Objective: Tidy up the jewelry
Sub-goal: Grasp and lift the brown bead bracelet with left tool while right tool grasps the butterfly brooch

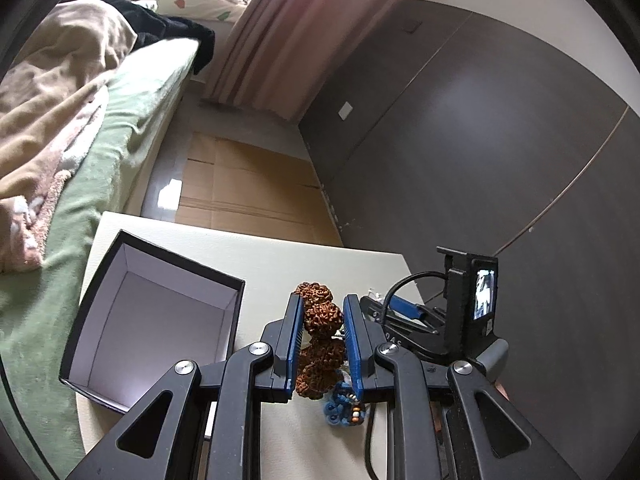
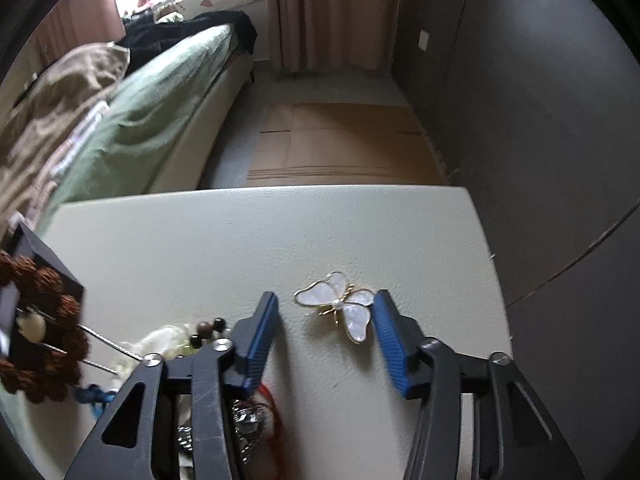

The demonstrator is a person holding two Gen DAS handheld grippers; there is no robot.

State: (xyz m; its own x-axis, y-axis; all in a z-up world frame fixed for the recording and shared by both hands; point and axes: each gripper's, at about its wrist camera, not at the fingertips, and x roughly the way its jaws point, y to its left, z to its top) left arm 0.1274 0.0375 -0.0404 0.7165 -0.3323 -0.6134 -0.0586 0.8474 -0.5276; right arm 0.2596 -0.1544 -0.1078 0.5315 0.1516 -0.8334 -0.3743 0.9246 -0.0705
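Only the left wrist view shows the open black box (image 1: 152, 320) on the tabletop (image 1: 280, 264), beside the left claw (image 1: 322, 332) pinching a brown bead bracelet (image 1: 320, 320). Only the right wrist view shows the butterfly brooch (image 2: 340, 304) lying between the spread right claw (image 2: 326, 336).

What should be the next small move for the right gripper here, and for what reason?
Probably finish closing the right gripper on the butterfly brooch. The brooch lies flat on the table between the jaws, one wing at the right-hand jaw, a gap remaining at the other. The left gripper already holds the brown bead bracelet.
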